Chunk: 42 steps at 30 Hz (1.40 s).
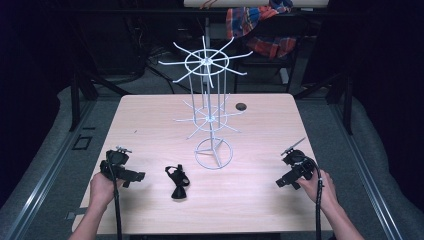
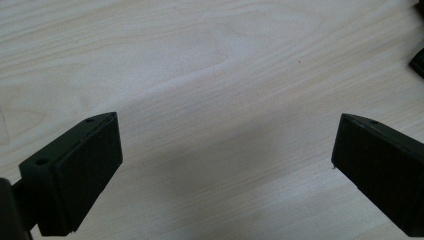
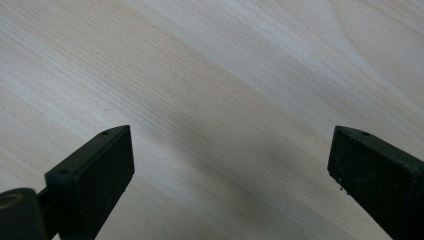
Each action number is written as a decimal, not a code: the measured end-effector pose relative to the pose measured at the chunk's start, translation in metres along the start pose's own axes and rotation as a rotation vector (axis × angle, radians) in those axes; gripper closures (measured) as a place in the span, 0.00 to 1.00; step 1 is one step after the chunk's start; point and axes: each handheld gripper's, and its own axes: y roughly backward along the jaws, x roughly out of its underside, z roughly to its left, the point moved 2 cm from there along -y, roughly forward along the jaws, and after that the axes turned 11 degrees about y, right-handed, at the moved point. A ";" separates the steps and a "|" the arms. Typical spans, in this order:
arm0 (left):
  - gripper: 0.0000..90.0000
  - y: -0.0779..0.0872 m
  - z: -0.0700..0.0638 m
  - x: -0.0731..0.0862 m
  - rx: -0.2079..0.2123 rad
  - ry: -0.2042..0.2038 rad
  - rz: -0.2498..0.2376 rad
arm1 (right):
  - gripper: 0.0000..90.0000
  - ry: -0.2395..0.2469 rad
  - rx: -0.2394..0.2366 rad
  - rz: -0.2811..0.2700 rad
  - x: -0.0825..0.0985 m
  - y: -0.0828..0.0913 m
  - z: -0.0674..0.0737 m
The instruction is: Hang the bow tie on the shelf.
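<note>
A white wire display rack [image 1: 209, 112] with two tiers of hooks stands on the middle of the wooden table [image 1: 150, 125]. In front of it, slightly left, lies a small black strap-like item [image 1: 177, 181]. My left gripper [image 1: 135, 176] rests low at the front left, pointing right toward that item, a short gap away. Its jaws stand wide open [image 2: 227, 160] over bare wood. My right gripper [image 1: 283, 182] sits at the front right, pointing left. Its jaws are also wide open [image 3: 232, 170] with nothing between them.
A small dark round hole [image 1: 241, 106] marks the table top at the back right of the rack. Beyond the table a plaid cloth [image 1: 257, 25] hangs over a chair. Dark floor and frame legs surround the table.
</note>
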 end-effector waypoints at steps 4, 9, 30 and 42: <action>0.00 0.000 -0.001 0.000 0.004 0.006 -0.005 | 0.05 -0.002 0.000 0.003 0.001 0.000 0.000; 0.00 0.000 -0.001 -0.001 0.018 0.021 -0.010 | 0.05 0.002 0.001 0.004 0.000 0.001 0.001; 0.00 0.022 -0.014 -0.004 0.056 0.081 -0.040 | 0.05 0.010 0.004 0.009 -0.001 0.000 0.001; 0.00 0.038 -0.035 -0.006 0.097 0.042 -0.075 | 0.05 0.015 0.001 0.015 -0.001 -0.001 -0.001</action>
